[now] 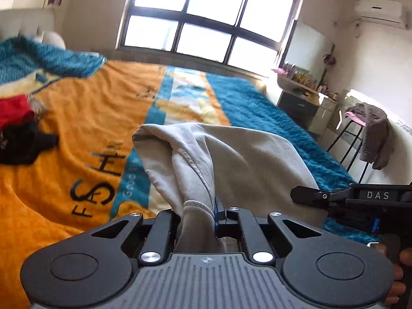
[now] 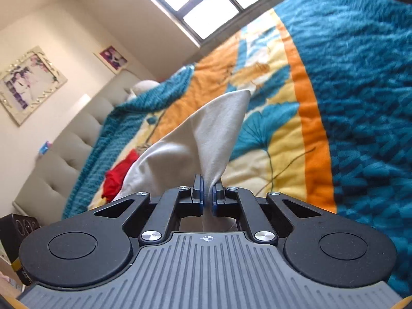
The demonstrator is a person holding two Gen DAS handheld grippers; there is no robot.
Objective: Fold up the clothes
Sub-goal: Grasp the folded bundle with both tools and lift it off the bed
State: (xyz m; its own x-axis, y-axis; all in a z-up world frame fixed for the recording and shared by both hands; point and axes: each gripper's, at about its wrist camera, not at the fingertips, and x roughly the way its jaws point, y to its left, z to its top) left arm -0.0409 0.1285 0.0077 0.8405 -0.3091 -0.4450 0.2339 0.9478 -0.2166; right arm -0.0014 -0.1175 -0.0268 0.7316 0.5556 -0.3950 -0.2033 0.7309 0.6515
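Observation:
A beige garment (image 1: 226, 154) hangs lifted above the bed, stretched between both grippers. My left gripper (image 1: 206, 206) is shut on a bunched, hemmed edge of it; cloth hides the left finger and only the blue right pad (image 1: 219, 209) shows. In the right wrist view my right gripper (image 2: 208, 193) is shut on another corner of the beige garment (image 2: 206, 134), which fans out away from the blue pads (image 2: 198, 189). The right gripper (image 1: 303, 193) also shows at the right of the left wrist view, held by a hand (image 1: 396, 280).
The bed is covered by an orange, yellow and teal blanket (image 1: 77, 128). A red garment (image 1: 13, 110) and a black one (image 1: 20, 144) lie at its left. A chair draped with clothes (image 1: 370, 134) and a dresser (image 1: 301, 103) stand at the right. A padded headboard (image 2: 64, 149) rises beyond.

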